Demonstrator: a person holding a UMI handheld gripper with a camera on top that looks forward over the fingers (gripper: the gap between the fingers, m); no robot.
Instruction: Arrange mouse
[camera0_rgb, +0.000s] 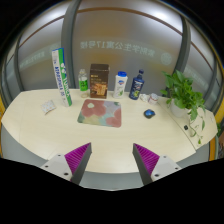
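Observation:
A reddish mouse pad (100, 113) lies flat on the pale table (40, 125), beyond my fingers. A small dark object that looks like the mouse (148, 114) sits on the table just right of the pad, apart from it. My gripper (112, 160) is open and empty, above the table's near edge. Its purple pads (76, 156) are wide apart, well short of the pad and the mouse.
Behind the pad stand a green bottle (83, 82), a brown box (99, 80), a white container (121, 82) and a blue bottle (137, 78). A potted plant (185, 95) is at the right. A small white item (48, 105) lies at the left, near a standing banner (62, 72).

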